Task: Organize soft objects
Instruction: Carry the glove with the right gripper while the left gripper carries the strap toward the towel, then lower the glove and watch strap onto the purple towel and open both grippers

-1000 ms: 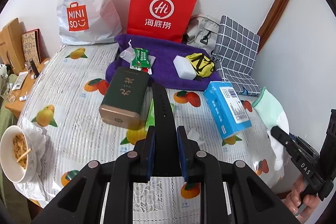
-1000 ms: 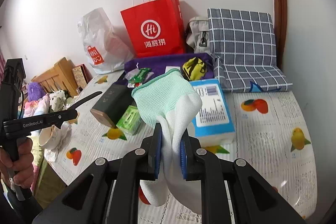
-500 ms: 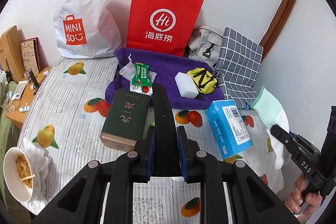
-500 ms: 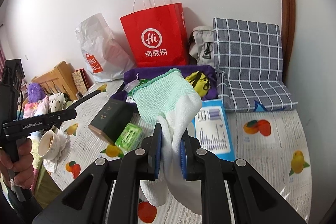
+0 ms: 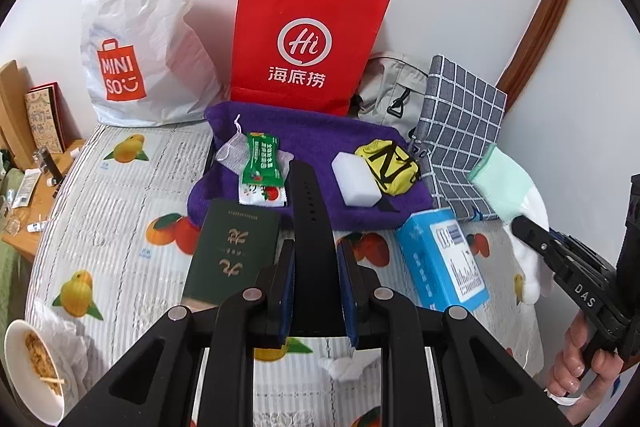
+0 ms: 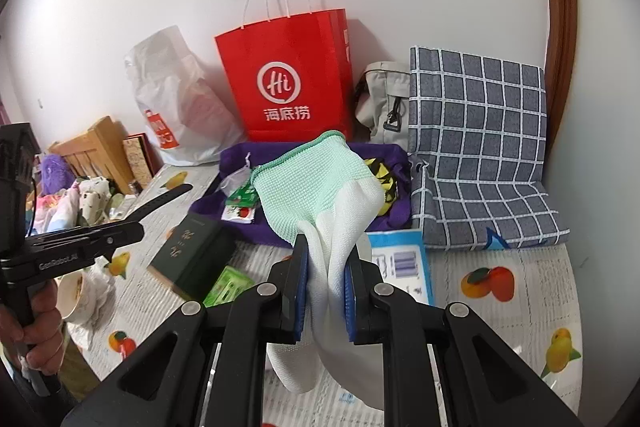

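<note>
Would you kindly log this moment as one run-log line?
left gripper: shut on black strap | right gripper: shut on glove | both above table | purple towel: ahead

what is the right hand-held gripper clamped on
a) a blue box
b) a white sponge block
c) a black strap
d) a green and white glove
d: in the right wrist view the right hand-held gripper has its blue pads pressed on the white part of the green and white glove, whose green cuff stands up beyond the fingers.

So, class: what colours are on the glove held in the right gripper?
The glove has a mint green knit cuff and back with white fingers, clearest in the right wrist view.
</note>
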Motion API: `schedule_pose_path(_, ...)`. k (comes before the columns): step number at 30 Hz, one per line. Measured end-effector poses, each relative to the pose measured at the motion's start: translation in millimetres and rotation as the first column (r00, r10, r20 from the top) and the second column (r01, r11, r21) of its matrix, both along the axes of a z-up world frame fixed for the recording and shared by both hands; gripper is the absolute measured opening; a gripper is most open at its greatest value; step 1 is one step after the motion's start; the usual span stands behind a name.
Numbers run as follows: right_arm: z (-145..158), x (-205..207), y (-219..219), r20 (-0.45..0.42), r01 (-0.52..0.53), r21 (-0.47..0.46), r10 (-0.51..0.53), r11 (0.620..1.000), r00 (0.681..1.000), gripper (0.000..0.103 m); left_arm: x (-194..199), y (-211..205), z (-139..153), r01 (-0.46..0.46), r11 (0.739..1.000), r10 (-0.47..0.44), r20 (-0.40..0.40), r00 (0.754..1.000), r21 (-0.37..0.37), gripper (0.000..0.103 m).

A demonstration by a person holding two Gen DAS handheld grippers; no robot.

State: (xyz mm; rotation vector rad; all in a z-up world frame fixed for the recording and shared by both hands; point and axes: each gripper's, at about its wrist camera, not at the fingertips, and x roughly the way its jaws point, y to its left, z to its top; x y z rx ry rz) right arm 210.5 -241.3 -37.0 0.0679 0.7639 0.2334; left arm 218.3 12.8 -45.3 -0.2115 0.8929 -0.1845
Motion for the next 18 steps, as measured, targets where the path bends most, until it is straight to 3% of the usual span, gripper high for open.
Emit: schedule_pose_path(18, -15, 77, 3, -0.035, 0.015, 0.051, -0.013, 0.999, 0.999, 0.016, 73, 4, -8, -0.017, 1.000, 0.017, -0.014, 1.000, 0.010, 0.019)
